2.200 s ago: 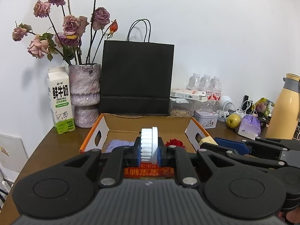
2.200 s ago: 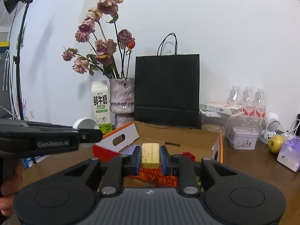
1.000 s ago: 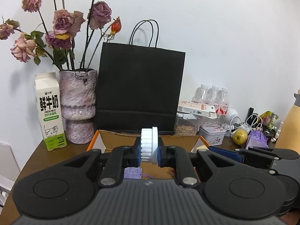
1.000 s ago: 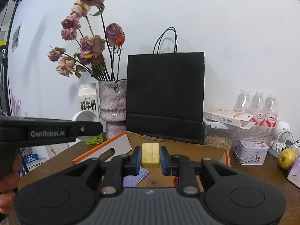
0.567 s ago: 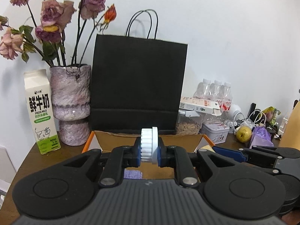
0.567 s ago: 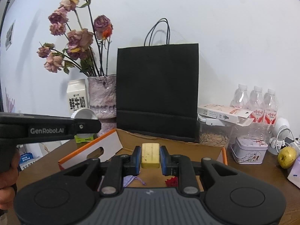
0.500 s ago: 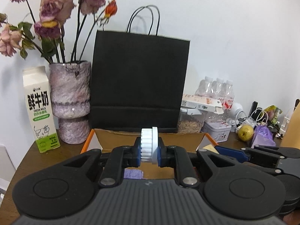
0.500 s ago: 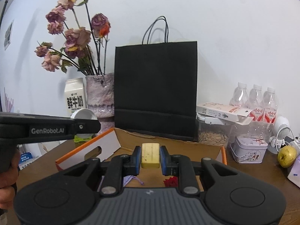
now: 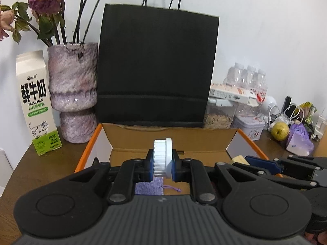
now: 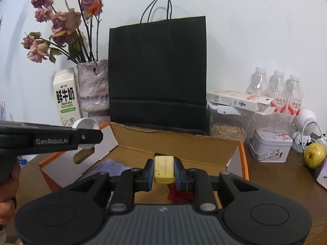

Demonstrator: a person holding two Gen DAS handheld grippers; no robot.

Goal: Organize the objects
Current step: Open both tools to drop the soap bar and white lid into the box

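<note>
Carton (image 9: 36, 102) reads "FRESH MILK"; left gripper (image 9: 162, 159), marked "GenRobot.AI", grips a cap (image 9: 163, 157), right gripper (image 10: 163, 172) a block (image 10: 164, 169), over brown table (image 9: 43, 167).

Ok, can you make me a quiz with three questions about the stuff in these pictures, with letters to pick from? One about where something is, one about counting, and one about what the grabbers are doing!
1. Where does the milk carton stand?
A. Inside the cardboard box
B. On the table, left of the vase
C. On top of the black bag

2. How many clear water bottles stand by the wall?
A. One
B. Three
C. Six

3. What is the right gripper doing?
A. Hanging open with nothing in it
B. Shut on a yellow block
C. Shut on the green apple

Answers:
1. B: the carton sits on the wooden table beside the vase, outside the cardboard box.
2. B: three water bottles show side by side in the right wrist view.
3. B: the yellow block is pinched between the blue pads, while the left gripper pinches a white cap.
</note>
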